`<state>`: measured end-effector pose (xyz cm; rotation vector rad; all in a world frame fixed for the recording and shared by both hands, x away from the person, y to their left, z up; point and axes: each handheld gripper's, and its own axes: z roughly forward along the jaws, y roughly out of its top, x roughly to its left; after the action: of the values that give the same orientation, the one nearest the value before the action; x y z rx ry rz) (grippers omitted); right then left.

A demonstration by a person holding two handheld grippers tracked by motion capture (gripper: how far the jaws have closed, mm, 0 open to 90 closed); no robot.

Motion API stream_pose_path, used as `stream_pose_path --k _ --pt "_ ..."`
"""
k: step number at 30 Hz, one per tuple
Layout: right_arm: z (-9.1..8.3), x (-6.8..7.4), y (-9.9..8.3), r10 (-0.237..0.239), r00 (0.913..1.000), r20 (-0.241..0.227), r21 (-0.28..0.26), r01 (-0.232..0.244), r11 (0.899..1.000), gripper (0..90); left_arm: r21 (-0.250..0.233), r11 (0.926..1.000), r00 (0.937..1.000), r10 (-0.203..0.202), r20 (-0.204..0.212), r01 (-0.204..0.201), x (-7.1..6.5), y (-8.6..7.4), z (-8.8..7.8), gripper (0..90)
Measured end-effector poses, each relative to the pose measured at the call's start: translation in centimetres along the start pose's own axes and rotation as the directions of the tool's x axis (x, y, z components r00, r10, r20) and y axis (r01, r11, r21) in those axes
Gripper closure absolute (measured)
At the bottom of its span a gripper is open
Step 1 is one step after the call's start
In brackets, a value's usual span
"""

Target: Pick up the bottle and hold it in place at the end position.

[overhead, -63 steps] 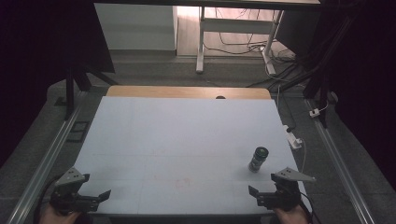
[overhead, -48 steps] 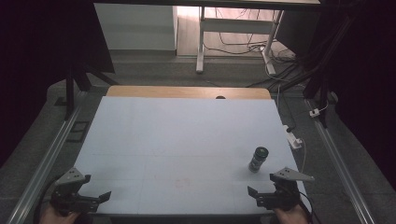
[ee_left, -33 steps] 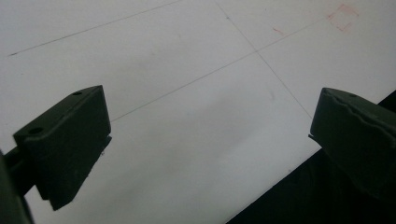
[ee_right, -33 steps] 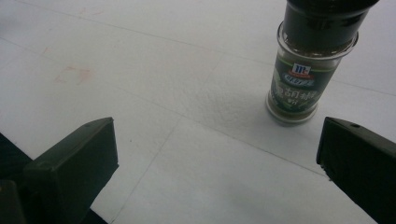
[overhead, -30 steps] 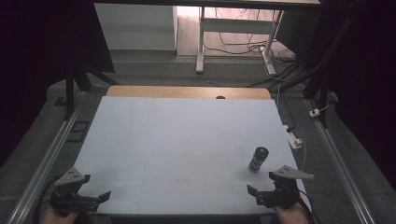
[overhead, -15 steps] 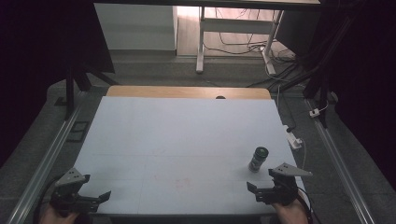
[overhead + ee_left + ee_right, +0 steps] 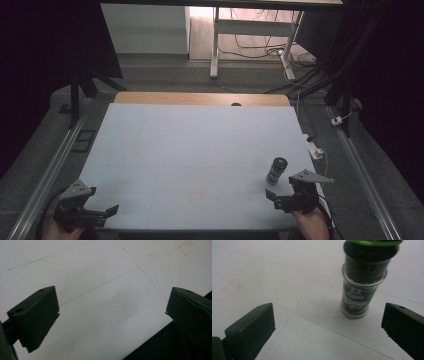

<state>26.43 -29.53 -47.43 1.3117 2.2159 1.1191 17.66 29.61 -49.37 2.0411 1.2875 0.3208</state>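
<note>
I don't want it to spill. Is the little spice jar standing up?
Upright: the small green-lidded glass spice jar stands on its base, lid on top.

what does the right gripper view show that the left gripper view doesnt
The right gripper view has a spice jar standing upright on the white table, ahead of the open right gripper and nearer its right-hand finger; its green lid and label are readable as shapes, and a faint red smudge lies off to the left. The left gripper view has the table's near edge with darkness beyond it, thin crossing lines and a small red square mark, seen past the open left gripper. Both share the white tabletop and a pair of black fingers spread wide with nothing between them.
</note>
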Motion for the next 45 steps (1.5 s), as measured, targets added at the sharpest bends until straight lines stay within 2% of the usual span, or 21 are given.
stream_pose_path --k 11,19,26,40,45 --pt "1.0 -0.8 0.5 -0.030 0.9977 0.062 0.014 0.029 0.999 0.0 -0.001 1.0000 1.0000 -0.004 0.003 0.004 0.0 0.0 0.0 0.0" --pt "1.8 -1.7 0.9 -0.045 0.9965 0.070 0.028 0.043 0.999 0.0 0.003 1.0000 1.0000 -0.004 0.007 0.004 0.1 0.0 0.0 0.0" --pt "2.7 -2.1 1.1 -0.079 0.9954 0.054 0.049 0.076 0.996 0.0 0.003 1.0000 0.9999 -0.004 0.010 0.004 0.1 0.0 0.1 0.0" --pt "4.6 -3.4 1.1 -0.113 0.9931 0.030 0.073 0.111 0.991 0.0 0.005 1.0000 0.9999 -0.004 0.013 0.004 0.1 0.1 0.1 0.0" --pt "4.9 -3.9 1.1 -0.106 0.9943 0.010 0.071 0.105 0.992 8.8 0.007 1.0000 0.9999 -0.004 0.013 0.004 0.1 0.1 0.1 0.0"
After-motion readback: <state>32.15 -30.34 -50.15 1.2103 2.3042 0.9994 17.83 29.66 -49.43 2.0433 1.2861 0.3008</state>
